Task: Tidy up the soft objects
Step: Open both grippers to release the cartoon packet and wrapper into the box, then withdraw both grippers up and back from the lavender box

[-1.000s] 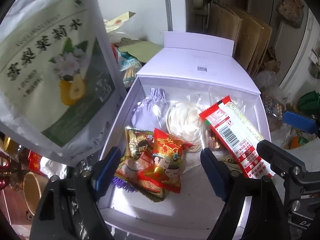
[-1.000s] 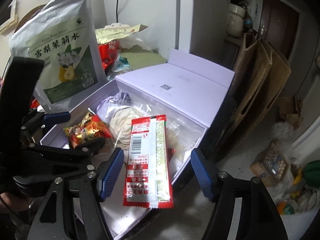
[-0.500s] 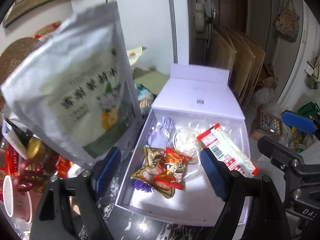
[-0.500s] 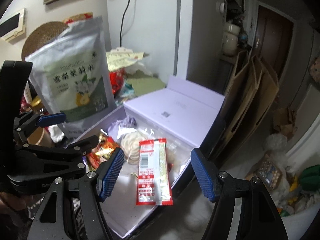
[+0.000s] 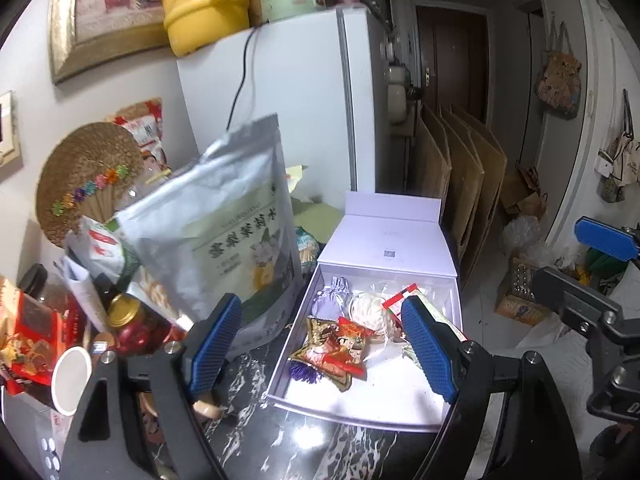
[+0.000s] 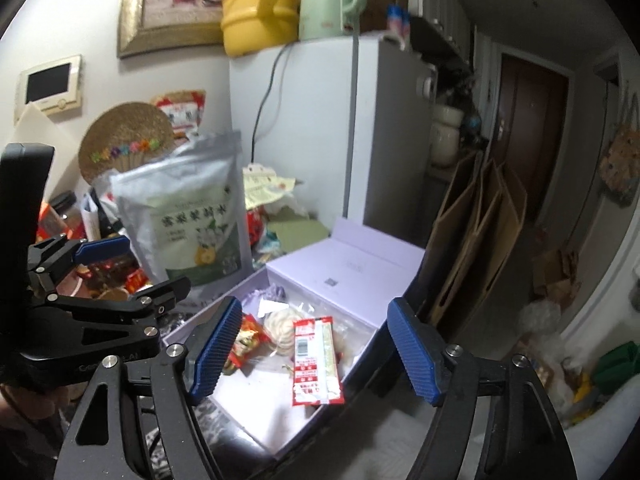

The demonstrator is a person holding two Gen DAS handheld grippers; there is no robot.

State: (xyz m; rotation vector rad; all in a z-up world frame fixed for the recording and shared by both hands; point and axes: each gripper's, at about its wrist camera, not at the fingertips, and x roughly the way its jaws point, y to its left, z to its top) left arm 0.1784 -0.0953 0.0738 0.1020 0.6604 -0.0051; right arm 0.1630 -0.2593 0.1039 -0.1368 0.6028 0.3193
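Lavender card gift box [image 5: 392, 396], hinged lid [image 5: 392, 240] thrown back, open on a cluttered black marbled surface [image 5: 256, 440] beside a white fridge [image 5: 304, 100]. Inside the box, all of the soft goods: a lilac drawstring pouch [image 5: 332, 300], a white coiled item in clear wrap [image 5: 370, 312], two red-and-gold sweet packets [image 5: 340, 344] and a long red-and-white sachet [image 6: 316, 360].

Left tool [image 5: 322, 320] poised above and short of the box, spread wide, pinching nothing. Right tool [image 6: 314, 312] alongside, likewise raised and clear, jaws just parted further, nothing caught between the pads; only the sachet visible far below the gap.

Task apparently near done, with the lid yet to be shut.

Chief hazard, judging from the right wrist view: the long sachet, lying with its near end on or over the box's front rim. Likely to slide off towards the floor at any nudge, or to get pinched and creased under a closing lid.

Second hazard: a tall silver stand-up pouch of pear-and-jasmine drink [image 5: 224, 232], just beside the box's left wall. Easily tipped by a careless sweep of the left tool, either into the box or onto a glass jar [image 5: 128, 312] and white cup [image 5: 72, 376] crowded next to it.
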